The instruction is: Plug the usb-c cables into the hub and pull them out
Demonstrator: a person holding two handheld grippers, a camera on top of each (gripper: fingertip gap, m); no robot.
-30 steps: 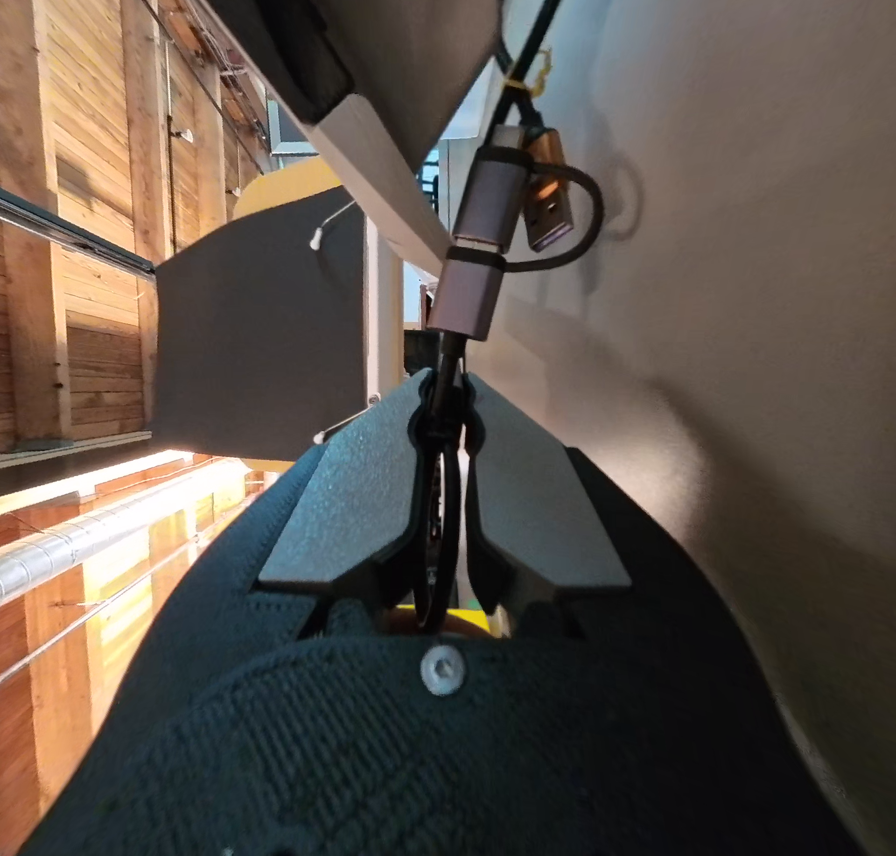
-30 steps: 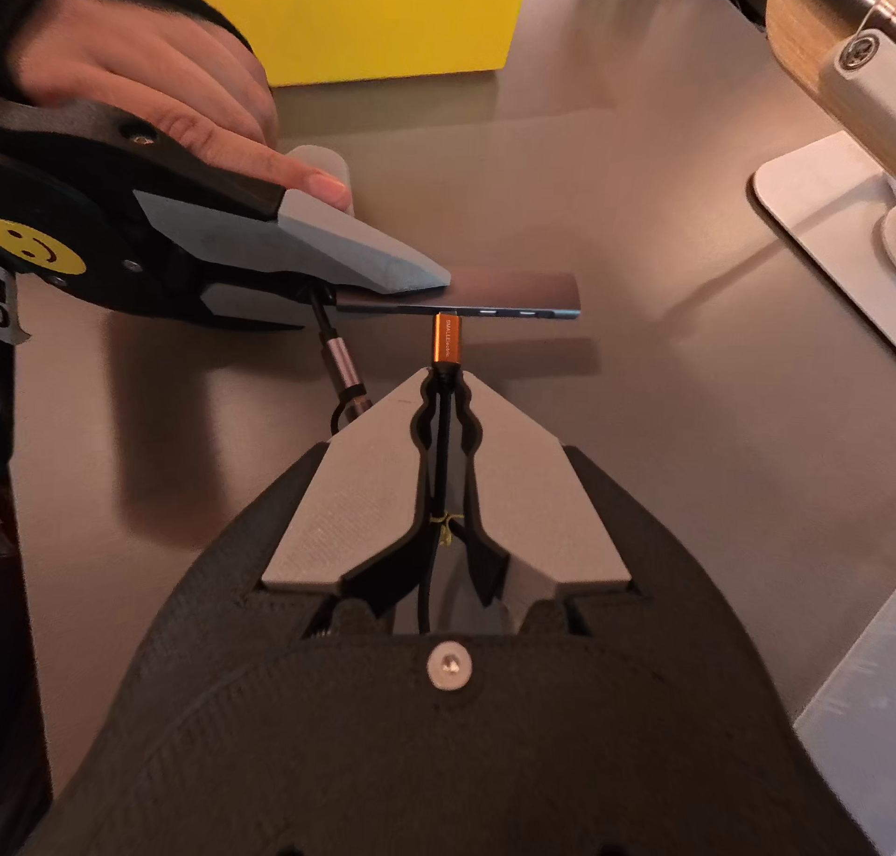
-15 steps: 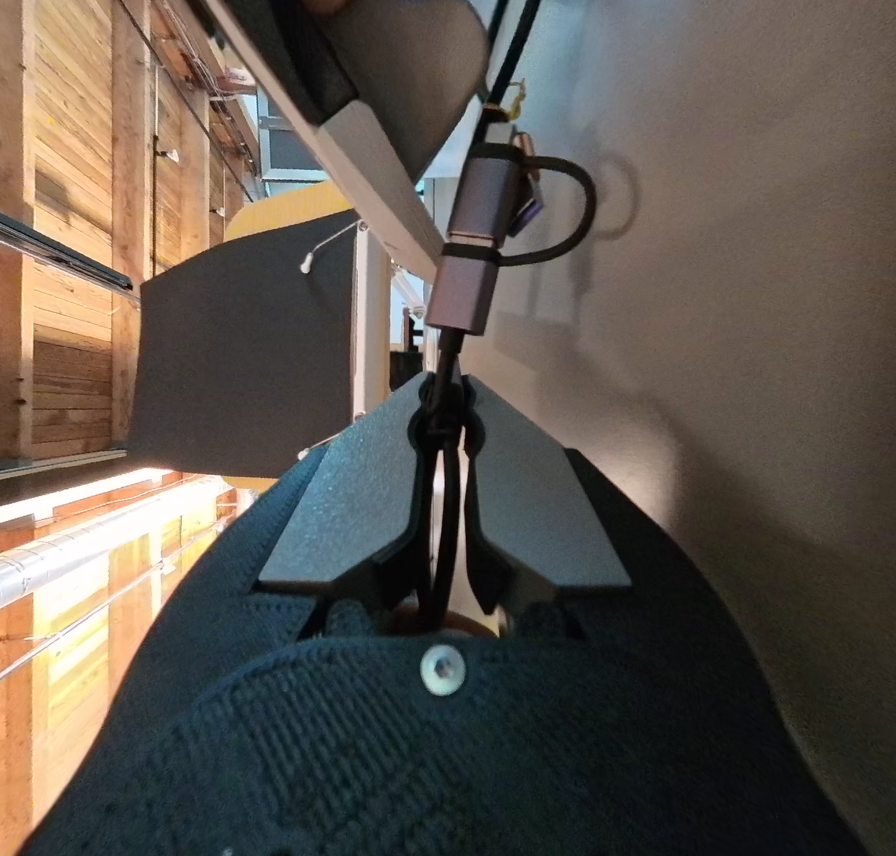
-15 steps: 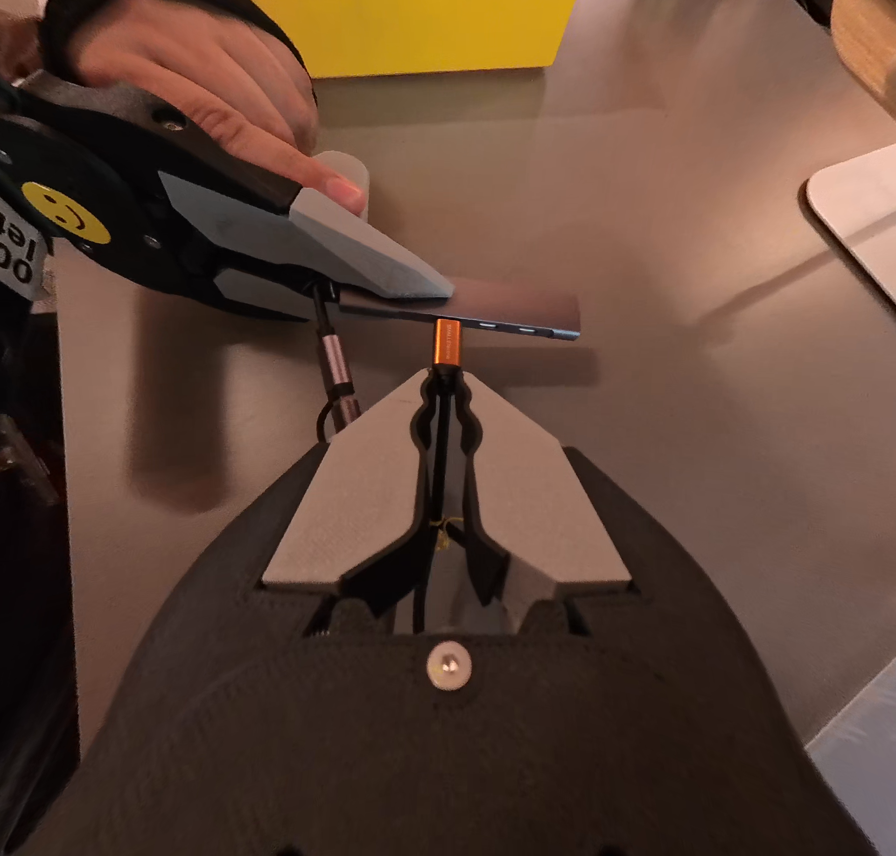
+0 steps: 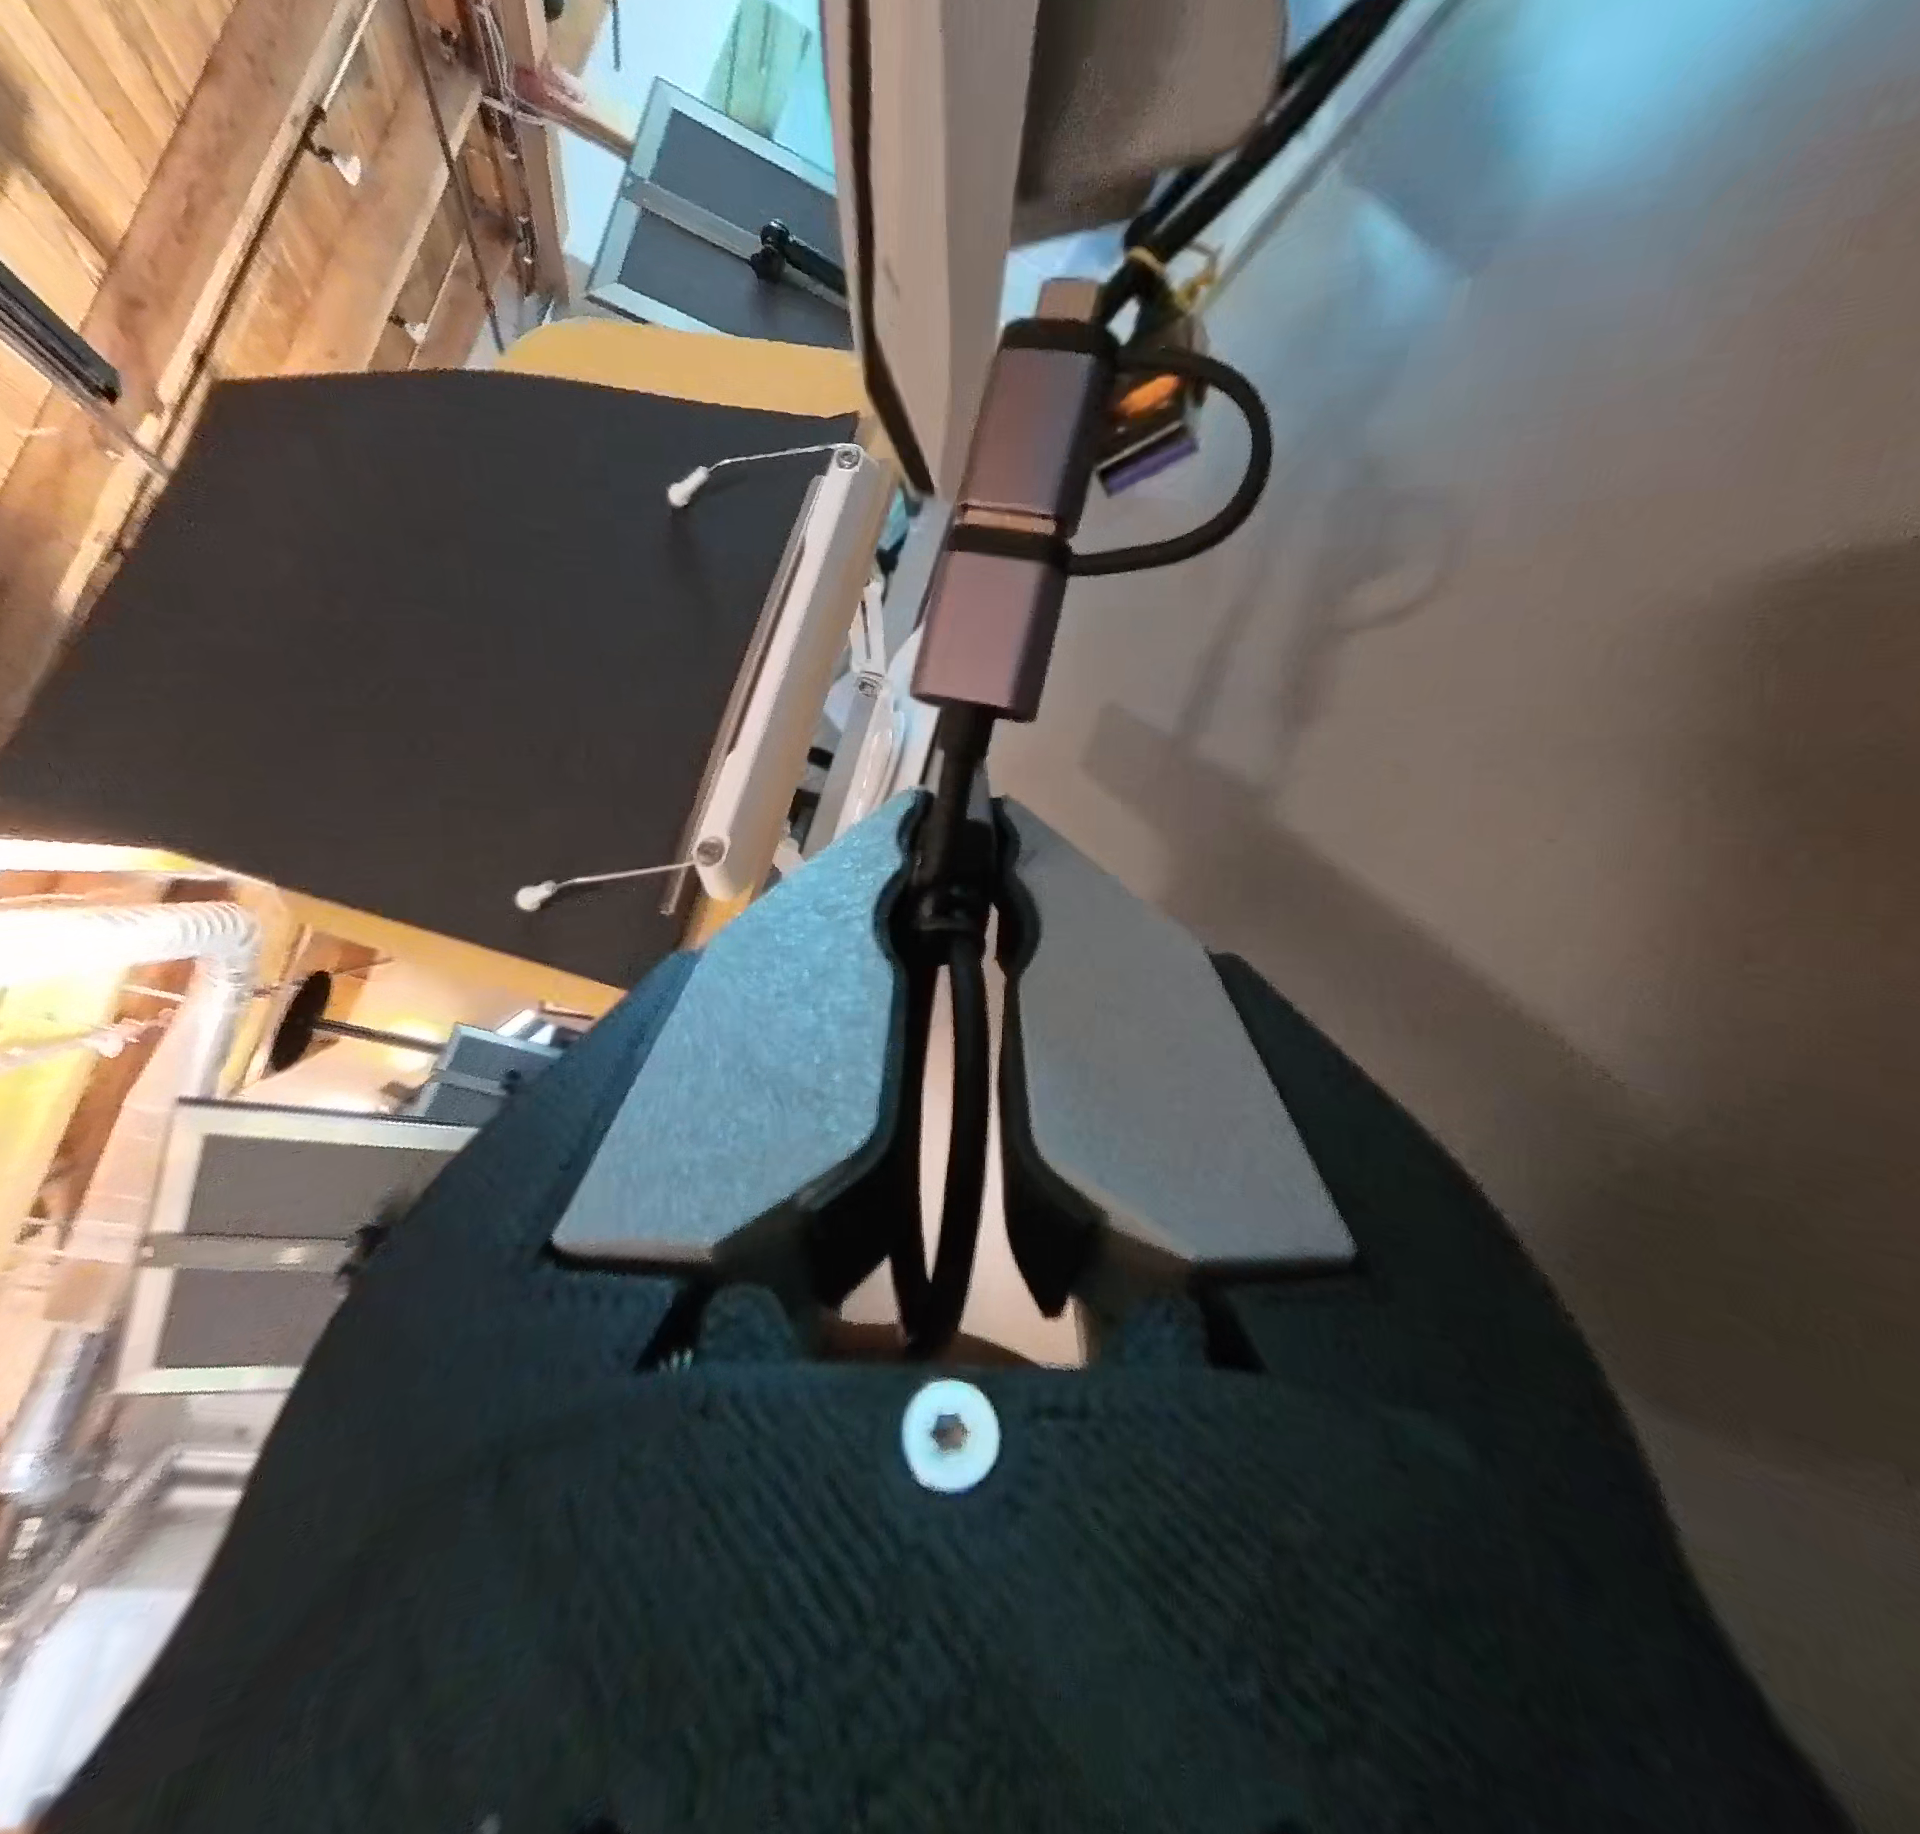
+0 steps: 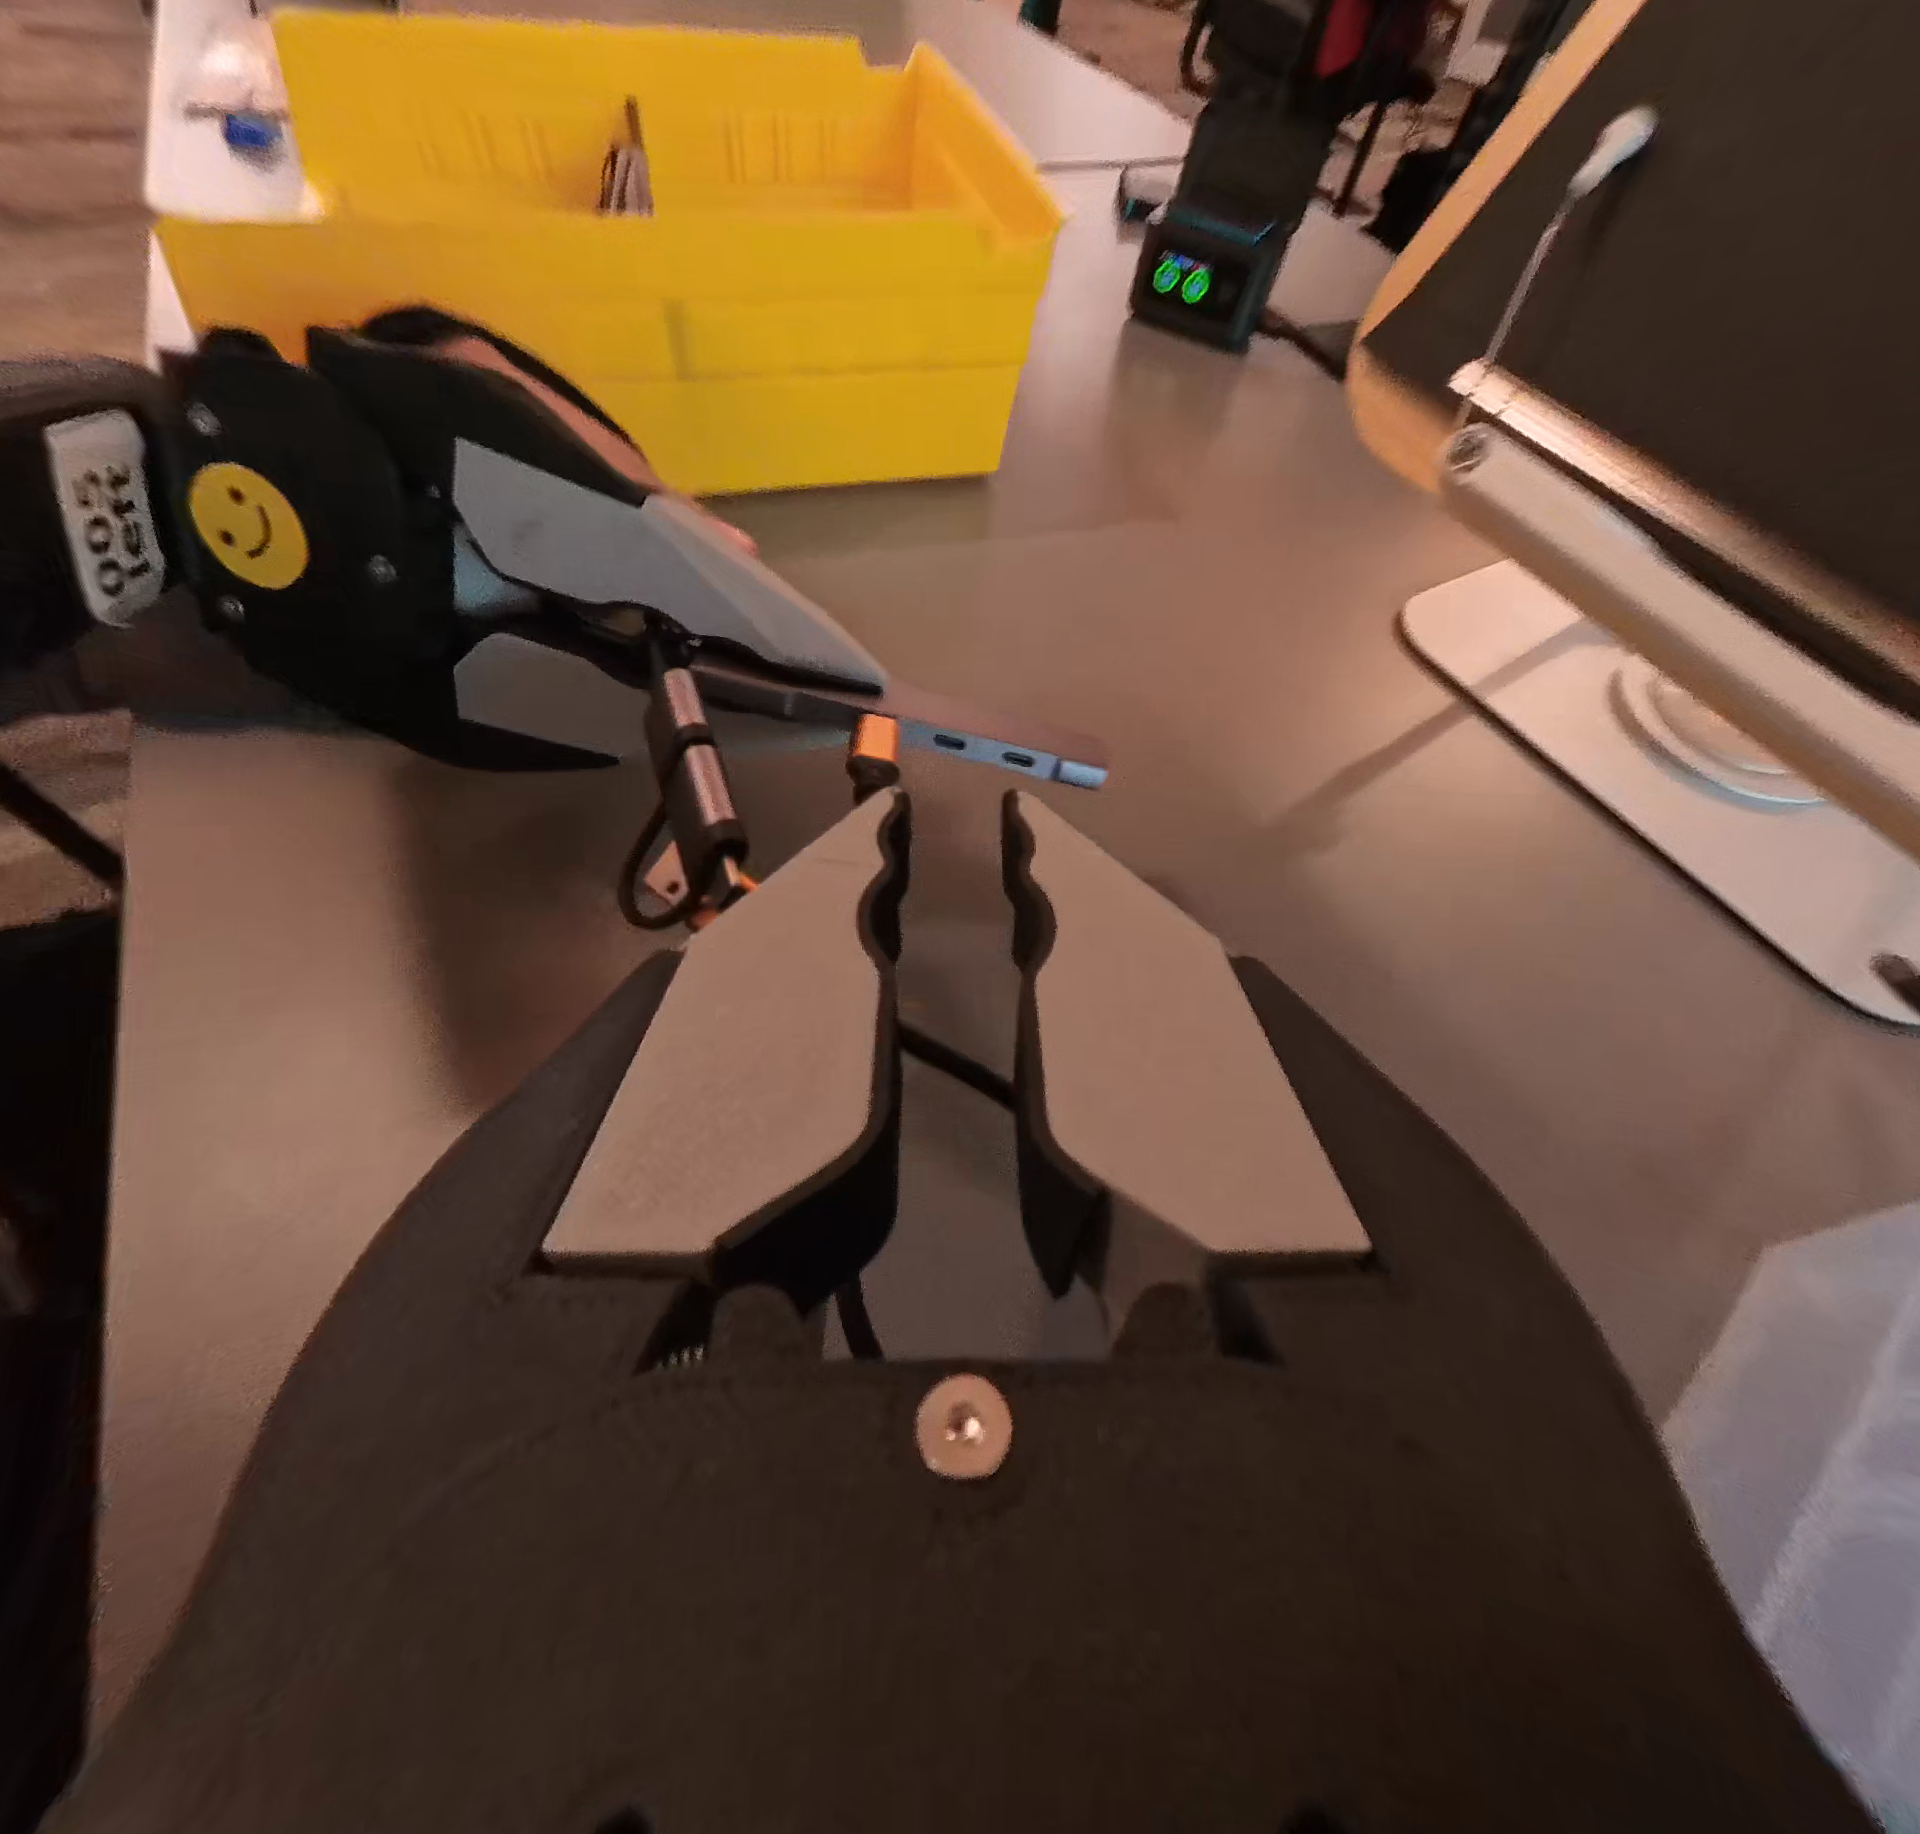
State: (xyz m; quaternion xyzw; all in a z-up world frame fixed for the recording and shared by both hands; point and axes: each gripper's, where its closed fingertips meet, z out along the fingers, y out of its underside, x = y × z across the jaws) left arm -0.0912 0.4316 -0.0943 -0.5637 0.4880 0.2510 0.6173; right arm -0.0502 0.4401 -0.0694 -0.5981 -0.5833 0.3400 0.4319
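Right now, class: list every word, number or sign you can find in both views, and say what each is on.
White tag on the left gripper: printed characters, which I won't copy out.
Yellow sticker beside the tag: a smiley face, no words.
Black box at the back: green lit marks, too blurred to read.
Left wrist view: no text visible.

The place looked like an office or lab workspace. A smooth grey table (image 6: 1299,704) carried a yellow plastic parts bin (image 6: 665,330), a monitor on a silver stand (image 6: 1621,745) and a small black device with 2 green lights (image 6: 1195,283). Past the table stood more desks with dark screens (image 5: 270,1182), while the left wrist view, turned on its side, showed wooden plank walls (image 5: 156,122), a silver duct (image 5: 197,963) and exposed cables overhead.
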